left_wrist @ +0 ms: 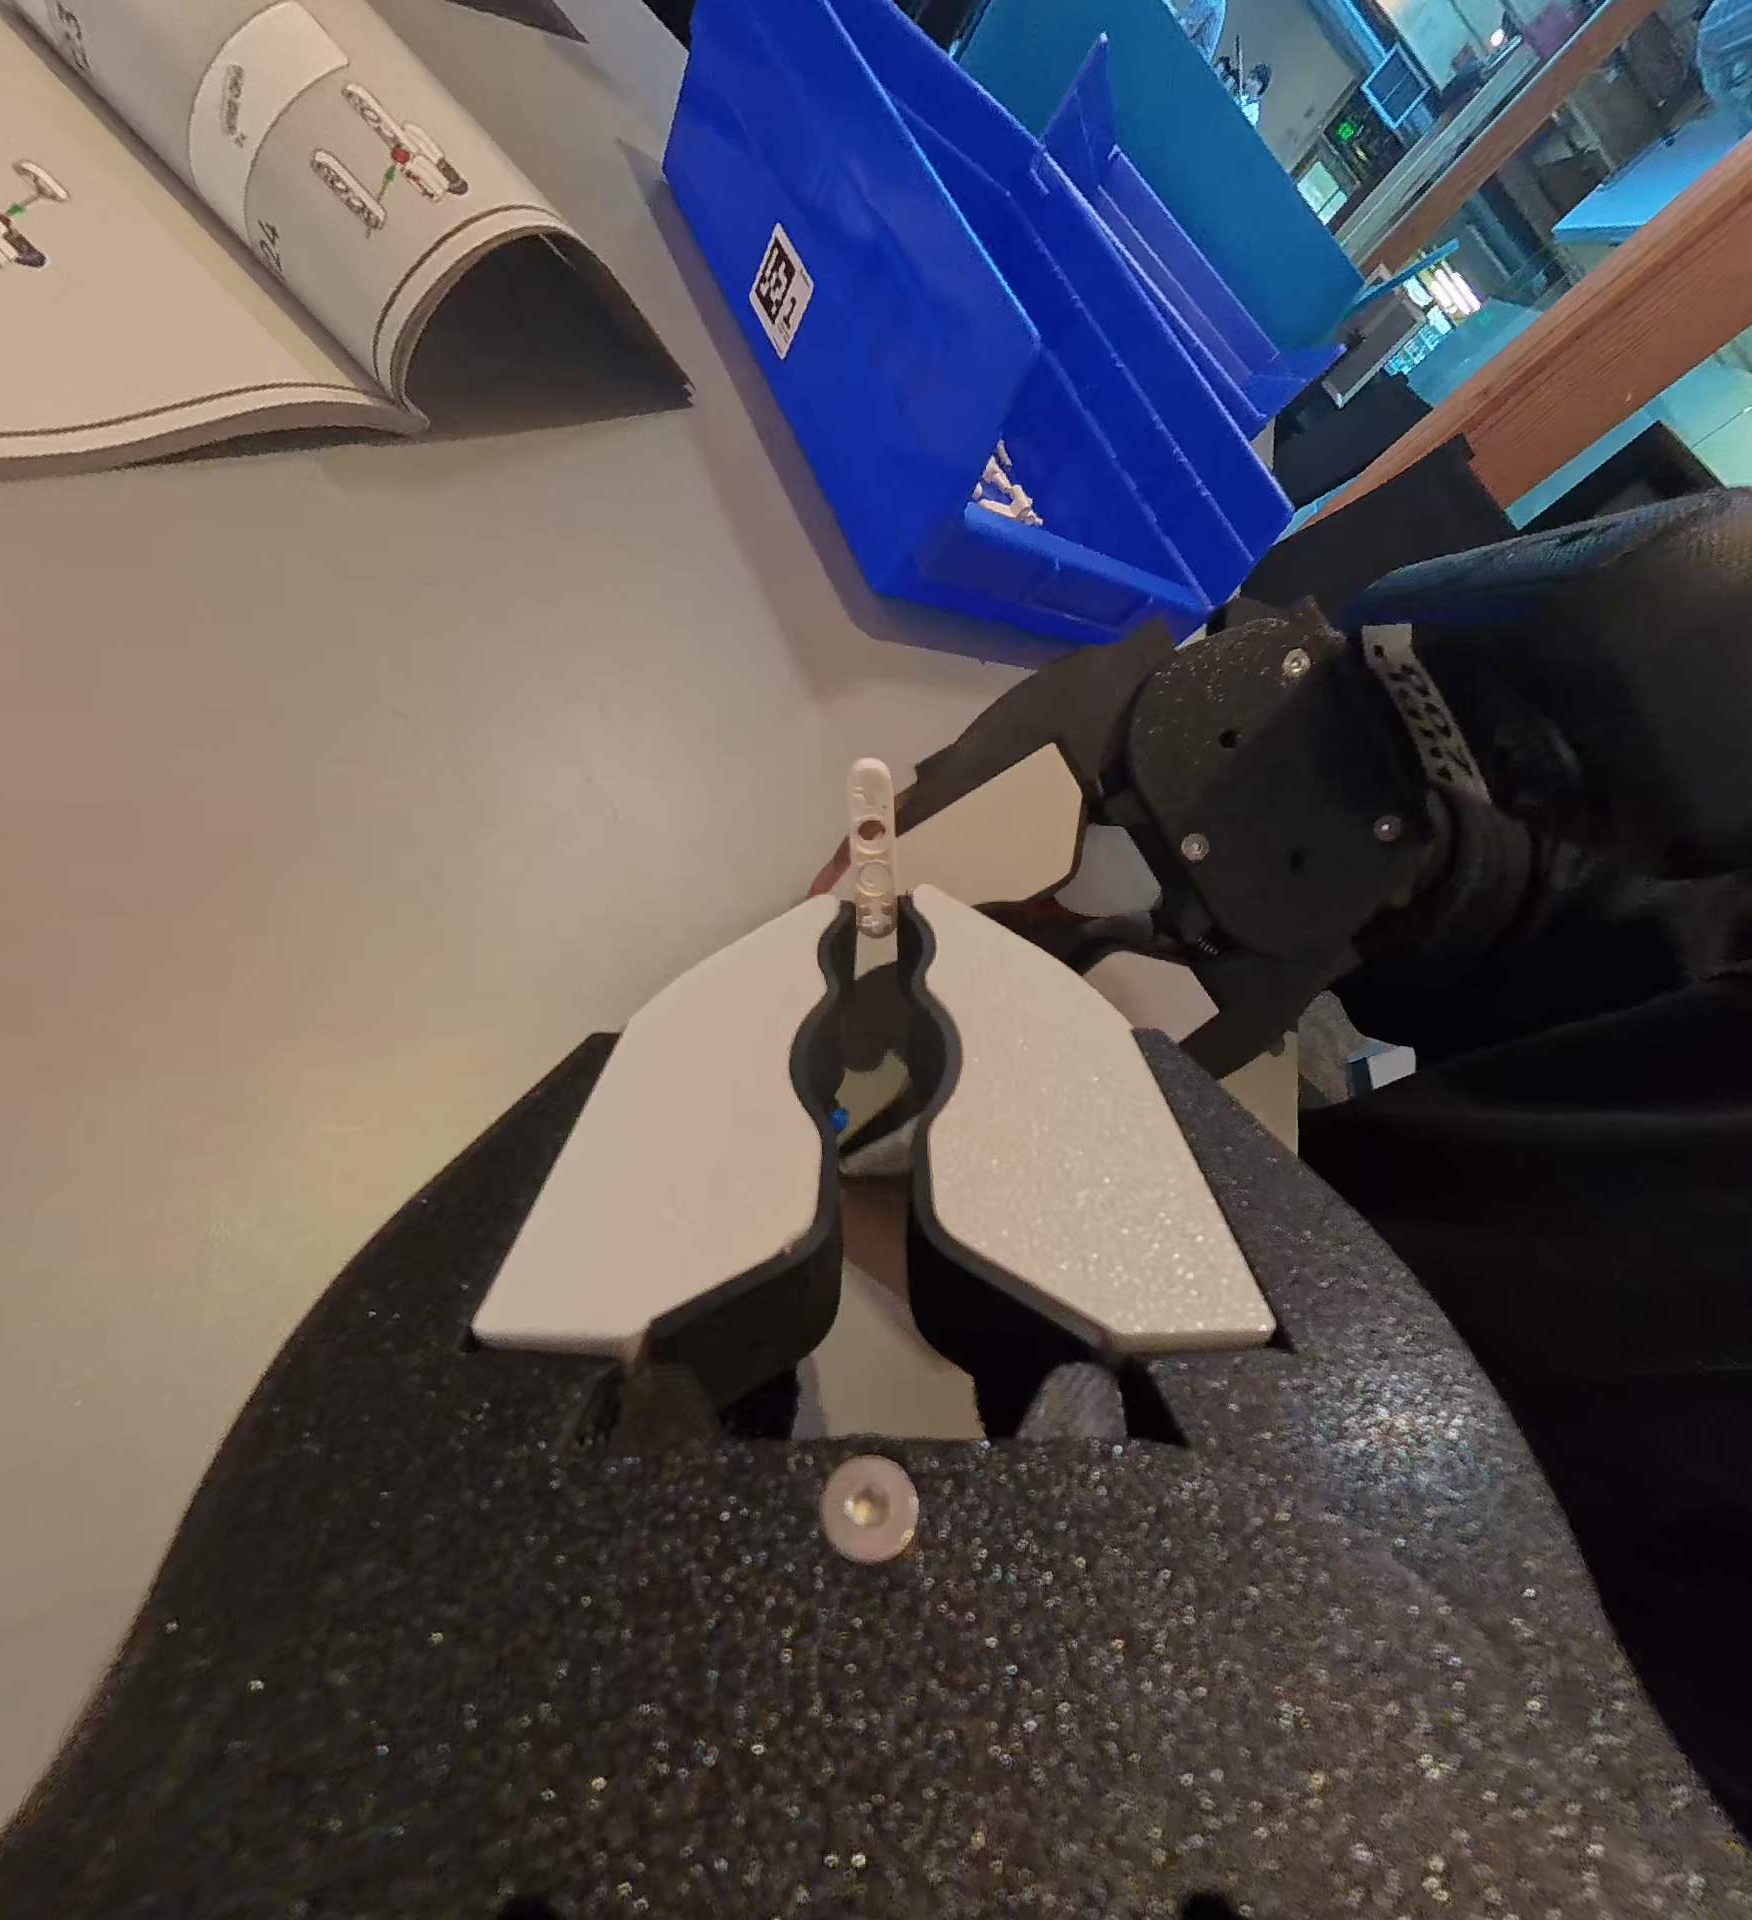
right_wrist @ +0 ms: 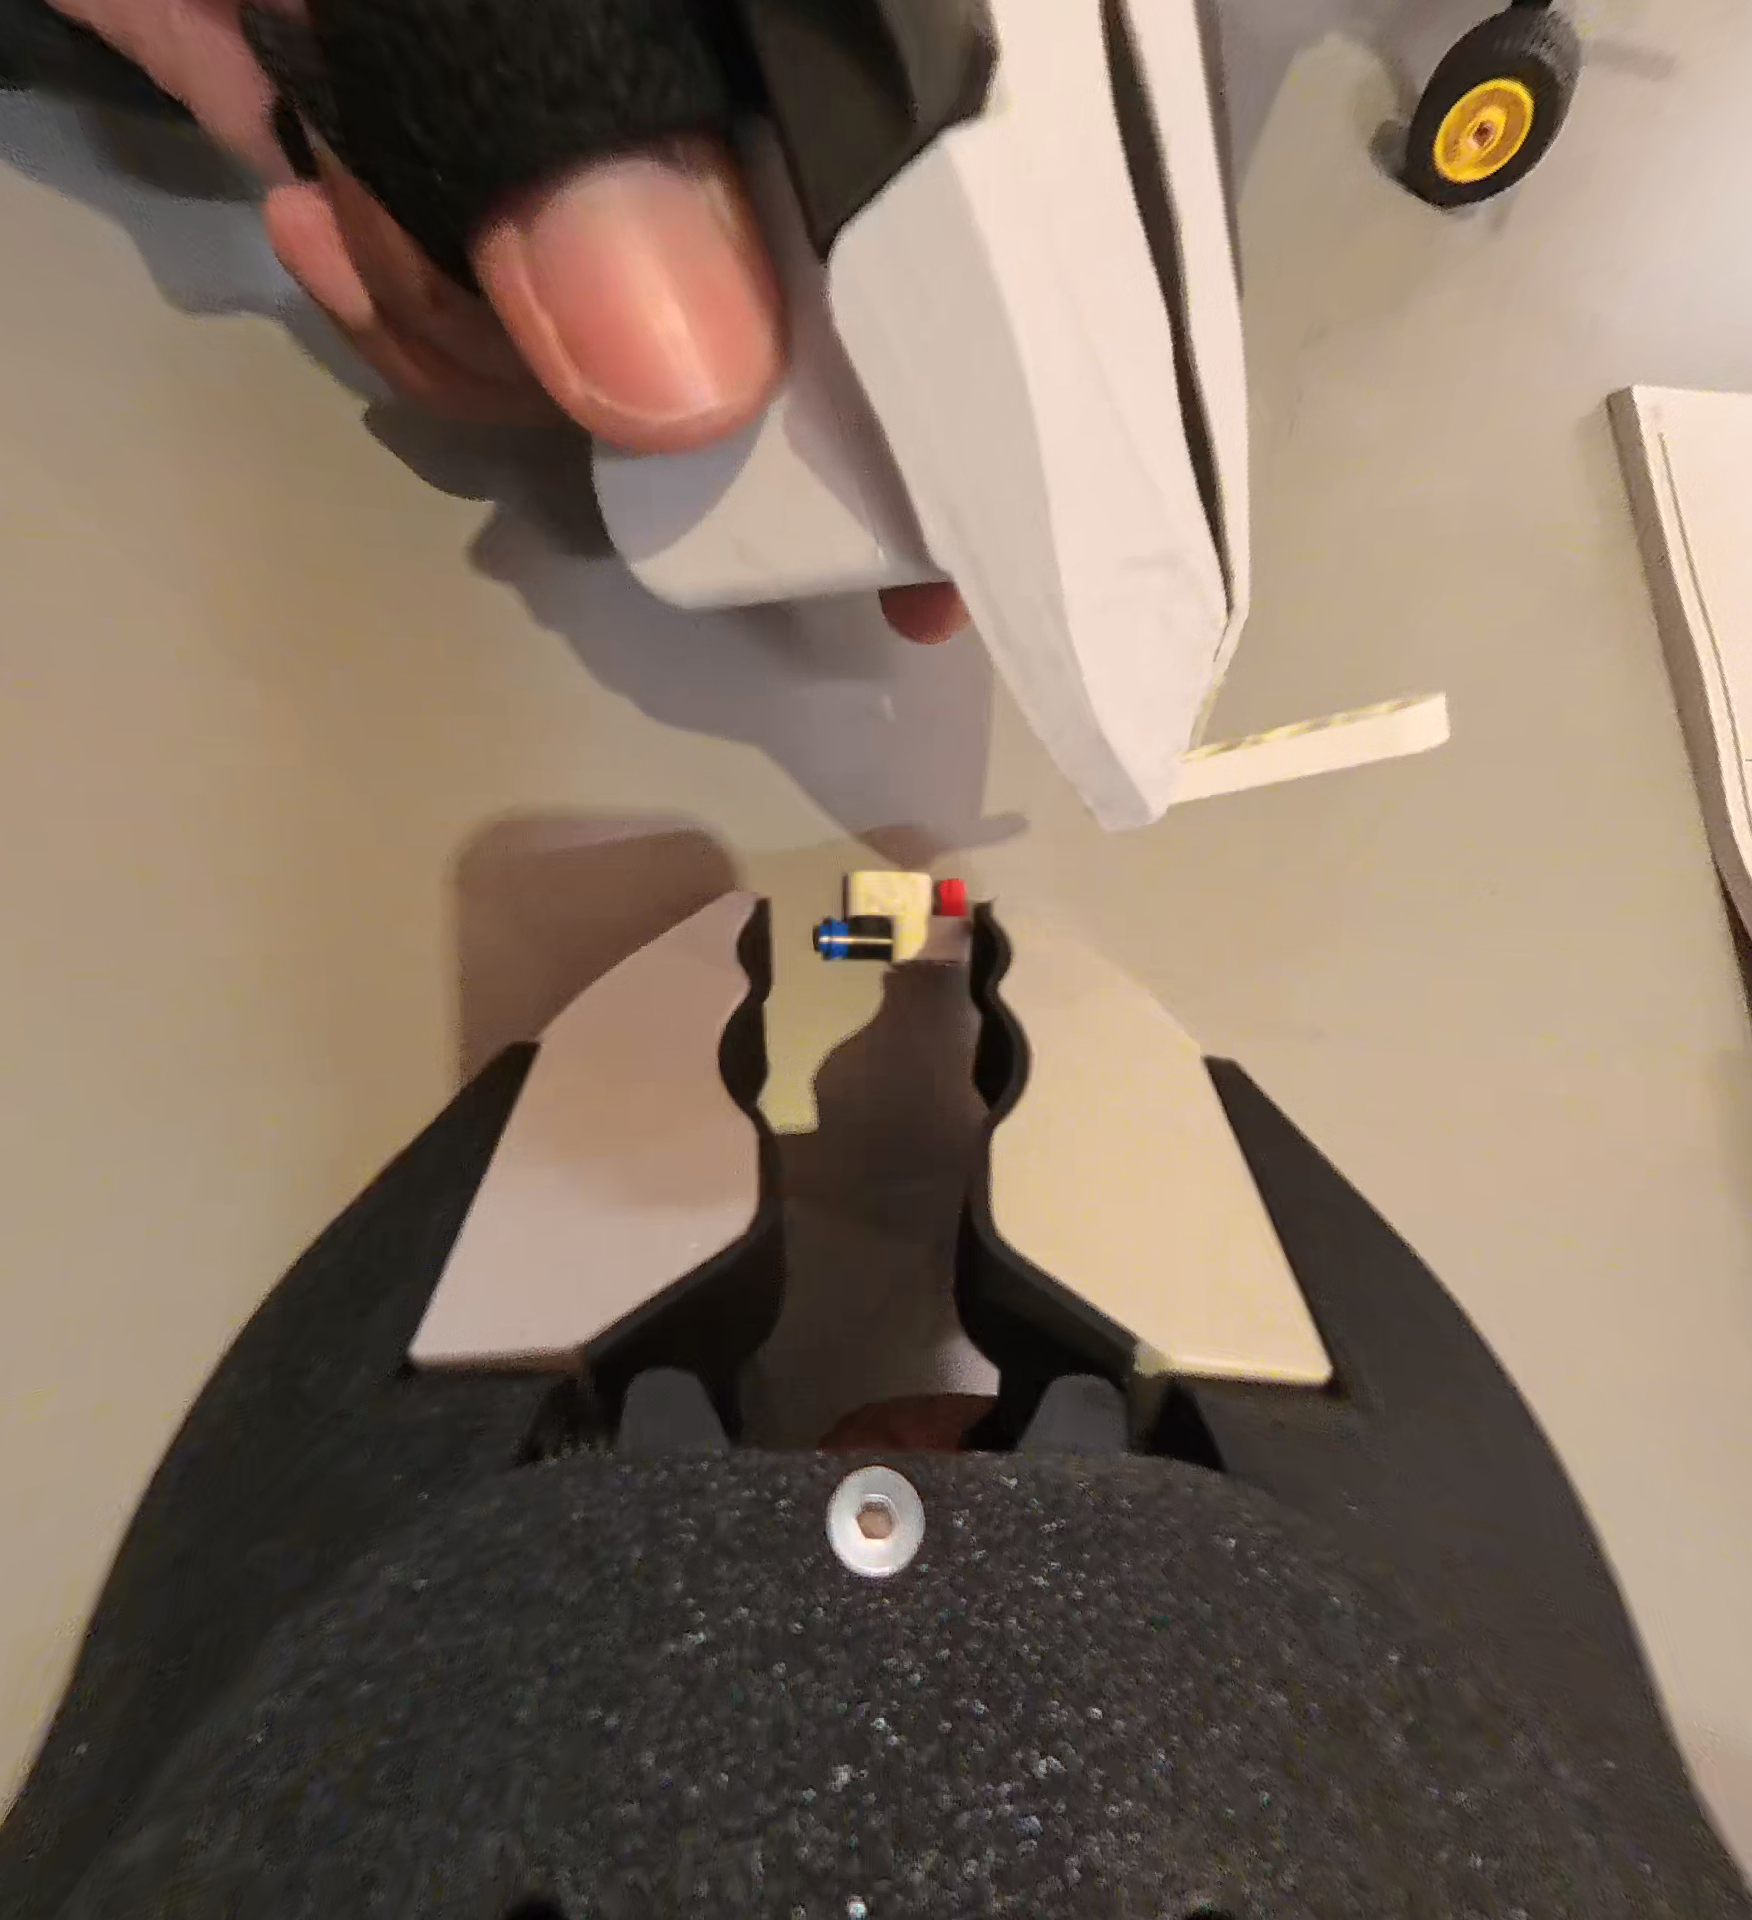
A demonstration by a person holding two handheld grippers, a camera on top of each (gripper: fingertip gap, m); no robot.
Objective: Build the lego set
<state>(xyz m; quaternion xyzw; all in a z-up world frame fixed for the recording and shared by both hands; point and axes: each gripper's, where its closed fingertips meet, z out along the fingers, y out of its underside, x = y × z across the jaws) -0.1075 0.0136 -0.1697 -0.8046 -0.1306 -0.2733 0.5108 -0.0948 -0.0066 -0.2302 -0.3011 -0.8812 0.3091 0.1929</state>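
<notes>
L gripper (left_wrist: 873,914) pinching thin white plastic beam (left_wrist: 871,831) by lower end; stiff, light, prob. slippery. R gripper (right_wrist: 870,914) jaws spread, small block assembly (right_wrist: 887,920) on table (right_wrist: 228,727) between tips, not gripped.

Grippers: we count two, left gripper (left_wrist: 870,914), right gripper (right_wrist: 867,920)
Beams: one white beam (left_wrist: 870,831) in the left claw
Bins: one blue bin (left_wrist: 955,343)
Wheels: one wheel (right_wrist: 1485,114)

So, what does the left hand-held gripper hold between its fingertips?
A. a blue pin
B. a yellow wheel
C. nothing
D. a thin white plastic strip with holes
D: in the left wrist view the left hand-held gripper is closed on the lower end of a thin white plastic strip with holes, which sticks out past the fingertips.
</notes>
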